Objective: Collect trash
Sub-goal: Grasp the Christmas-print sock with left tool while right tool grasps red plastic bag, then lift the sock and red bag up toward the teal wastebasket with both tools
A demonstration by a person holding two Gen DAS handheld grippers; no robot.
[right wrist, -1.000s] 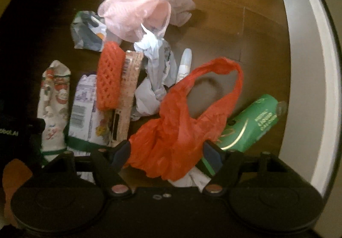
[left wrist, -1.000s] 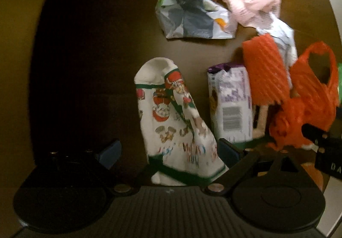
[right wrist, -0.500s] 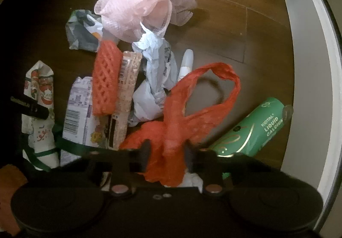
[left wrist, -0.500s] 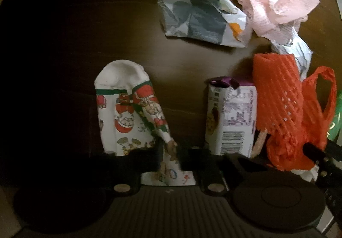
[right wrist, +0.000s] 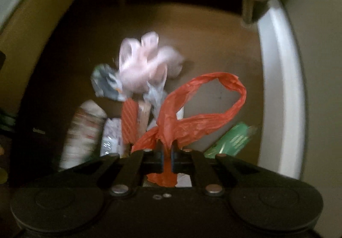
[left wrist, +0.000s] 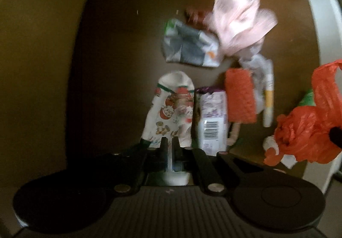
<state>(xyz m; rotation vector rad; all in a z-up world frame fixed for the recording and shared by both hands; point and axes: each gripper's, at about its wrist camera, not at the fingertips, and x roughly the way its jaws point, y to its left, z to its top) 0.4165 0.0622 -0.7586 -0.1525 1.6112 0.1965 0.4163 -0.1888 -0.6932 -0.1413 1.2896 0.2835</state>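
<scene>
1. On the dark brown wooden floor [left wrist: 119, 50] lies a loose scatter of rubbish; both views are motion-blurred.
2. Left gripper [left wrist: 170, 144]: jaws nearly closed, pinching the lower end of the white sock printed with red and green Christmas figures [left wrist: 171, 110]. A fold of white fabric shows between and below the fingers. Sock hangs long and narrow, plain white rounded toe pointing away from the camera, green band just behind the toe.
3. Right gripper [right wrist: 167, 153]: jaws nearly closed on the bunched neck of the crumpled orange-red plastic bag [right wrist: 192, 116]. One handle stands up as an open loop above the fingers; a tuft of bag pokes out below them. In the left view the same bag [left wrist: 307, 129] sits at far right.
4. Just beside the sock, to its right: white and purple carton with a barcode [left wrist: 211, 118], then an orange foam mesh sleeve [left wrist: 240, 97] overlapping it.
5. Further back: crumpled grey, white and green wrapper [left wrist: 190, 48], touching a pale pink mesh bath pouf [left wrist: 241, 28].
6. Green tube with pale lettering [right wrist: 233, 139] lies tilted to the right of the bag, near the white curved edge [right wrist: 280, 92].
7. Small white cylinder with a yellow band [left wrist: 268, 99] lies right of the mesh sleeve; identity unclear.
</scene>
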